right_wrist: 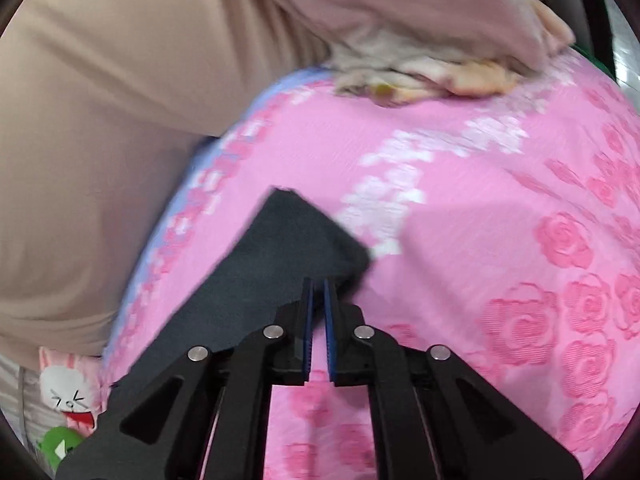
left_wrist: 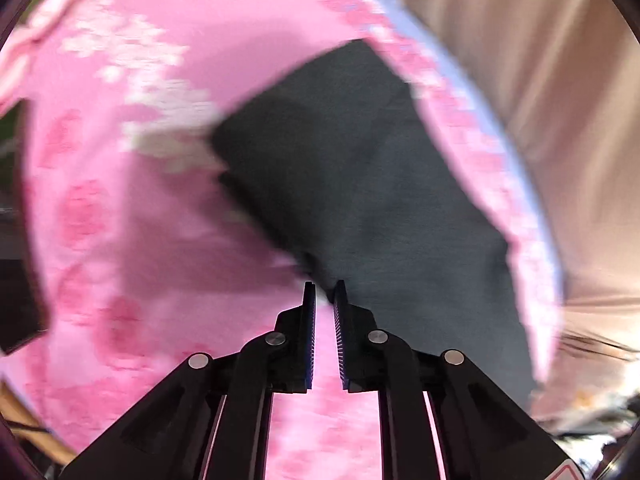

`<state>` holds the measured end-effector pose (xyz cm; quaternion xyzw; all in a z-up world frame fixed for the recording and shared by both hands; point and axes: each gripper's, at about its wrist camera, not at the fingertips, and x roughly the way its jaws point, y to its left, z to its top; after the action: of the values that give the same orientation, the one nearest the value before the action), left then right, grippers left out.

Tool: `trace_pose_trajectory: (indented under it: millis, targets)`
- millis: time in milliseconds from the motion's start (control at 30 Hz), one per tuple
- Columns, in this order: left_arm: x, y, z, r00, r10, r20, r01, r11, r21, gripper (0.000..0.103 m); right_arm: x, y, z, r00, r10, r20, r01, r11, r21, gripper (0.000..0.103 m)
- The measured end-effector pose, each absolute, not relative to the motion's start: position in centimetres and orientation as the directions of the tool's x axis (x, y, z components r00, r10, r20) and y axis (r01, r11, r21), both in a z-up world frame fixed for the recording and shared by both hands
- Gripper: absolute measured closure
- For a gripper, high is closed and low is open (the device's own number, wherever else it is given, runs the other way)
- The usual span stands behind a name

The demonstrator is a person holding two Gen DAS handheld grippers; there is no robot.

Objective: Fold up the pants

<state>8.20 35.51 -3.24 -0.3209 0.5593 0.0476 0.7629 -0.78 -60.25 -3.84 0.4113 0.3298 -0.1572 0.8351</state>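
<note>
The dark grey pants lie on a pink rose-patterned bedspread. In the left wrist view my left gripper is shut on an edge of the pants, with the cloth stretching away up and right. In the right wrist view my right gripper is shut on another edge of the pants, which hang in a taut strip toward the lower left. Both views are motion-blurred.
A beige curtain or sheet hangs along the bed's far side. A crumpled pale cloth pile sits at the back of the bedspread. A cartoon rabbit print shows at lower left.
</note>
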Motion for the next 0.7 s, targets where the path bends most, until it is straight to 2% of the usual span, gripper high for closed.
trace_pose_trajectory:
  millis: [67,133,233,267,300,333,400,500,567,633,700]
  targets:
    - [6.9,35.0,-2.6,0.383,-0.211,-0.899,-0.456,0.803,-0.382,0.095,-2.0,-59.1,-2.7,0.75,-0.039,-0.661,0.522,0.648,0.554,0.097]
    - [5.9,33.0,-0.4,0.438,-0.108,-0.892,-0.417,0.855,-0.308,0.095,-1.6,-56.4,-0.9,0.757,-0.049,-0.651,0.467,0.738,0.487,0.096]
    - [6.0,28.6,2.7,0.517,-0.07,-0.853,-0.299,0.919,-0.256,0.091,0.5,-50.6,1.9,0.774,-0.01,-0.633,0.328,0.861,0.388,0.089]
    - [6.1,27.2,3.4,0.541,-0.057,-0.839,-0.279,0.929,-0.243,0.077,1.7,-48.1,2.5,0.778,0.034,-0.628,0.262,0.89,0.373,0.073]
    - [6.1,26.2,4.1,0.566,-0.043,-0.824,-0.27,0.934,-0.234,0.063,3.1,-44.7,3.3,0.779,0.094,-0.62,0.169,0.921,0.352,0.052]
    - [6.3,25.2,4.5,0.589,-0.035,-0.807,-0.257,0.939,-0.229,0.059,3.8,-42.4,3.6,0.776,0.127,-0.617,0.113,0.936,0.335,0.047]
    - [7.5,23.5,5.3,0.628,-0.066,-0.775,-0.198,0.95,-0.241,0.036,5.8,-36.5,3.8,0.748,0.217,-0.627,-0.034,0.956,0.291,0.047]
    - [10.9,24.1,4.4,0.625,-0.109,-0.773,-0.203,0.934,-0.295,0.038,9.6,-26.7,3.2,0.653,0.383,-0.653,-0.259,0.924,0.283,0.051]
    - [13.4,24.9,3.4,0.615,-0.108,-0.781,-0.229,0.923,-0.308,0.039,11.5,-21.2,2.9,0.603,0.434,-0.67,-0.351,0.898,0.265,0.055]
    - [16.0,26.6,1.5,0.587,-0.087,-0.805,-0.271,0.916,-0.297,0.056,14.0,-15.8,2.2,0.557,0.46,-0.692,-0.419,0.875,0.244,0.058]
    - [17.9,28.1,-0.3,0.539,-0.048,-0.841,-0.322,0.911,-0.258,0.07,16.0,-11.7,1.5,0.514,0.474,-0.715,-0.457,0.857,0.239,0.06]
